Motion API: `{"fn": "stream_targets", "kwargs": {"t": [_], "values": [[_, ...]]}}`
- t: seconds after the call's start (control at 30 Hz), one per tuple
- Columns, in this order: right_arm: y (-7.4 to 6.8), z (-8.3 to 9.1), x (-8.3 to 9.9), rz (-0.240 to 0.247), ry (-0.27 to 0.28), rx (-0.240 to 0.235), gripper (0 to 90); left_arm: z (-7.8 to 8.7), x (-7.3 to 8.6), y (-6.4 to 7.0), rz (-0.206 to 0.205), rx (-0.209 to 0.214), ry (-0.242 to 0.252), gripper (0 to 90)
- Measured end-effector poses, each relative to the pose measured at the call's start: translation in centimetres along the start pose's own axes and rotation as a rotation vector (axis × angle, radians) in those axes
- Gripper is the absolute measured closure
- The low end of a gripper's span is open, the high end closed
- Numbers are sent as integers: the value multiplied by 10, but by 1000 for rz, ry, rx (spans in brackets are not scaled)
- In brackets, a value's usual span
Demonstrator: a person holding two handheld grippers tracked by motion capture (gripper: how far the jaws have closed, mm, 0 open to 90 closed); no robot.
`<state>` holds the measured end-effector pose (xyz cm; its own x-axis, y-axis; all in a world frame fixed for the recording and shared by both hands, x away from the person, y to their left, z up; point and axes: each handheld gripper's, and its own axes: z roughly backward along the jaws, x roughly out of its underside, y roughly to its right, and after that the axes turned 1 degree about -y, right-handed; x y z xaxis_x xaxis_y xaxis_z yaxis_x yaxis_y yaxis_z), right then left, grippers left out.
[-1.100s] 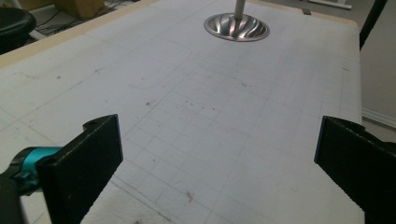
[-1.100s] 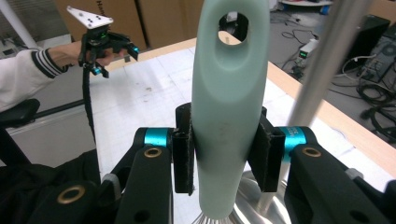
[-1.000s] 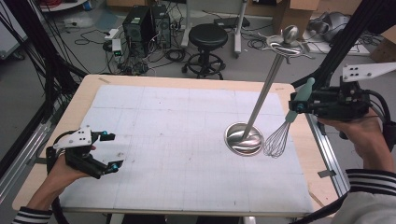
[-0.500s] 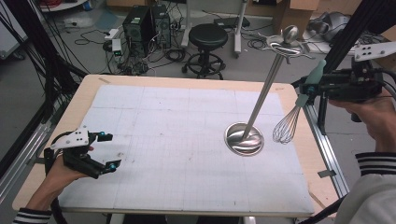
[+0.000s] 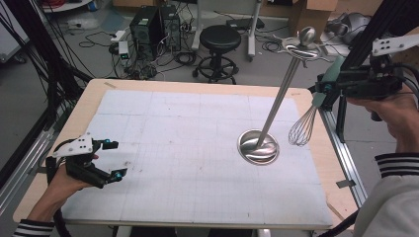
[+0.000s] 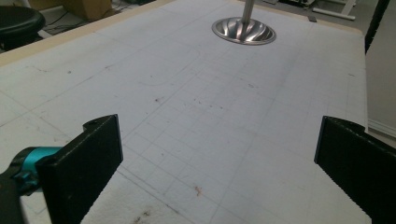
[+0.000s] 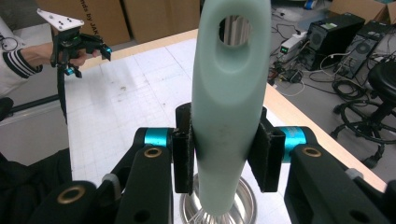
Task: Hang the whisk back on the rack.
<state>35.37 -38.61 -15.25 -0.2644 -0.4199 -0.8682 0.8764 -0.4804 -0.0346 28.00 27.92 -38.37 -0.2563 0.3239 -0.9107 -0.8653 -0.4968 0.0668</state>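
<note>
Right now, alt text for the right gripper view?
The right tool is shut on a pale green whisk handle with a hole near its end. Below it sits a shiny metal stand base on the white mat; the left tool is open far off.

Overhead front-facing view; two close tool-mounted views sharing stand base.

The whisk hangs above the table just right of the stand's base, at the table's right side. The left gripper sits far across at the near-left corner, well apart.
</note>
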Motion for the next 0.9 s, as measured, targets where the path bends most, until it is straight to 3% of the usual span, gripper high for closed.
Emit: {"fn": "stream_targets", "kwargs": {"t": [0.3,0.9], "values": [[4,-7,-3,-2,-12,-4,660,0,0,-1,6,-1,1,17],[0,-19,-7,2,-16,-11,659,1,0,0,4,4,6,17]]}}
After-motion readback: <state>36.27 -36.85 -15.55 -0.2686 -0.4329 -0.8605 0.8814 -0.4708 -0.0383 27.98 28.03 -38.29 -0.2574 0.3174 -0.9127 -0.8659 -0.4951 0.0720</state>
